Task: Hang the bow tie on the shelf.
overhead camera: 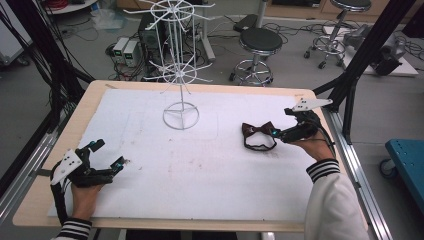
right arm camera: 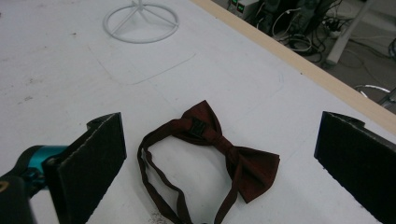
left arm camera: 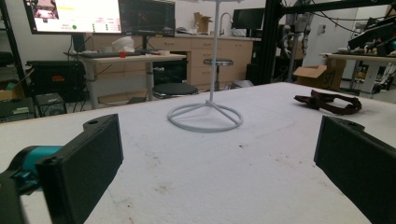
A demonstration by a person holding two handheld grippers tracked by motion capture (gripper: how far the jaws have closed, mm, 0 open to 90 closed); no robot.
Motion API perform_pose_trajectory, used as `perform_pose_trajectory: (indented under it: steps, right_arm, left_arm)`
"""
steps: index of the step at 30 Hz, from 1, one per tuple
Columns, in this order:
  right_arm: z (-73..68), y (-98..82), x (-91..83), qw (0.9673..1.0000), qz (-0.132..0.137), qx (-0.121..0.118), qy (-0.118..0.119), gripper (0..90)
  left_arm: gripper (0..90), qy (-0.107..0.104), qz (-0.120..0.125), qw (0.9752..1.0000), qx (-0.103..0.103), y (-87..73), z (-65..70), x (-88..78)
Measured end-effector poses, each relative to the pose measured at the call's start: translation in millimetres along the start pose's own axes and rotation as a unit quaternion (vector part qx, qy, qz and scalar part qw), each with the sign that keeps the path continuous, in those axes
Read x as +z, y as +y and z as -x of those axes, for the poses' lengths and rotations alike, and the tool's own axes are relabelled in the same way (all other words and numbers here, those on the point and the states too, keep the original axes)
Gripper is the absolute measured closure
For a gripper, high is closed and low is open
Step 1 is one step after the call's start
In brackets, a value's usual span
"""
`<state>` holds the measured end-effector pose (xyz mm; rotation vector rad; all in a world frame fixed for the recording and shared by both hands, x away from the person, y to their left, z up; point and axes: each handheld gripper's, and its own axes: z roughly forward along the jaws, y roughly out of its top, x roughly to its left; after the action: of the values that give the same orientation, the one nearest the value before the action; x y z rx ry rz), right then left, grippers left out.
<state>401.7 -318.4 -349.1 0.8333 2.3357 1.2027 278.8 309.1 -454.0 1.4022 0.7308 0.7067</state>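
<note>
Two handheld grippers rest over a table covered by a white mat. The left gripper sits near the person's left front corner of the mat, held by a hand in a striped cuff; its jaws stand wide apart with nothing between them. Ahead of it and a little to its right, well apart, stands a white wire display rack on a ring-shaped base, its thin pole rising out of the left gripper view. The right gripper is held low at the far right side of the mat, and its jaws also stand wide apart, gripping nothing. Just ahead of it, between the lines of its two jaws, a dark red bow tie lies flat on the mat, its neck strap curling in a loop back toward the gripper. The rack's ring base lies farther ahead of this gripper, off to its left. Beyond the table are round stools and cables on a grey floor.
</note>
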Motion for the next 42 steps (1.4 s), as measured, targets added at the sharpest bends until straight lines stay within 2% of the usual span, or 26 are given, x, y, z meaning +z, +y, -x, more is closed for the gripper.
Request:
perform_pose_trajectory:
  steps: [4,10,11,16,18,23,24,29,35,38,42]
  right_arm:
    - [6.2,4.0,6.9,0.9998,-0.019,-0.009,0.008,1.4]
    - [7.8,6.4,16.4,0.9991,-0.026,-0.023,0.024,1.4]
    - [7.6,9.4,22.3,0.9974,-0.052,-0.037,0.032,1.4]
    - [9.3,18.0,29.5,0.9949,-0.067,-0.057,0.048,1.4]
    - [11.9,22.1,33.9,0.9926,-0.089,-0.067,0.050,1.4]
    - [17.2,27.5,45.7,0.9893,-0.109,-0.077,0.058,1.4]
    - [18.4,29.1,52.0,0.9860,-0.128,-0.087,0.061,1.4]
    - [21.9,29.8,63.0,0.9839,-0.134,-0.095,0.071,1.5]
    - [22.8,33.1,82.0,0.9739,-0.177,-0.117,0.082,1.5]
    - [22.4,34.6,90.7,0.9703,-0.188,-0.125,0.087,2.1]
    - [22.0,32.9,98.9,0.9673,-0.202,-0.130,0.083,2.1]
  left_arm:
    - [1.7,0.000,-0.001,1.0000,-0.001,0.0,-0.3,-0.1]
    - [1.7,0.001,-0.001,1.0000,-0.001,0.0,-0.4,-0.1]
    - [1.7,0.001,-0.001,1.0000,0.000,0.1,-0.5,-0.1]
    - [1.7,0.001,-0.002,1.0000,-0.001,0.1,-1.1,-0.3]
    - [1.7,0.001,-0.001,1.0000,-0.003,0.1,-1.1,-0.2]
    - [1.7,0.001,0.000,1.0000,-0.004,0.1,-1.0,-0.1]
    - [1.7,0.001,0.000,1.0000,-0.004,0.1,-0.9,-0.1]
    - [1.7,0.001,0.000,1.0000,-0.004,0.1,-1.0,-0.1]
    - [1.7,0.001,-0.001,1.0000,-0.002,0.1,-1.0,-0.3]
    - [1.7,0.001,-0.001,1.0000,-0.001,0.1,-0.8,-0.1]
    - [1.7,0.000,-0.001,1.0000,0.000,0.1,-0.7,-0.1]
